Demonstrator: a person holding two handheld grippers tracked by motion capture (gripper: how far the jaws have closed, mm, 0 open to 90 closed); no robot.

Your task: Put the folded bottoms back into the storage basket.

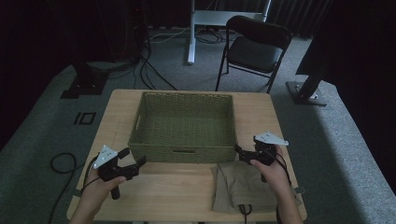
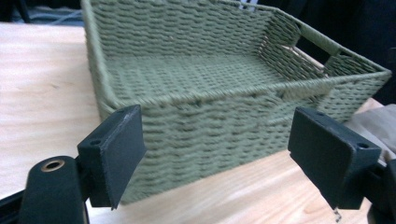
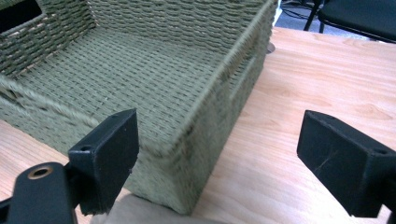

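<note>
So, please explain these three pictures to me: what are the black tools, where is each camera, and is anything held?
A person holds a hand-operated two-jaw gripper in each hand. The high view looks down on a wooden table. On it stand an empty green woven basket and, nearer the person, a folded beige cloth. The left gripper and right gripper sit at the basket's near corners. Each of the other two pictures comes from a camera riding on one gripper, looking along its black jaws. Both grippers are open and hold nothing.
</note>
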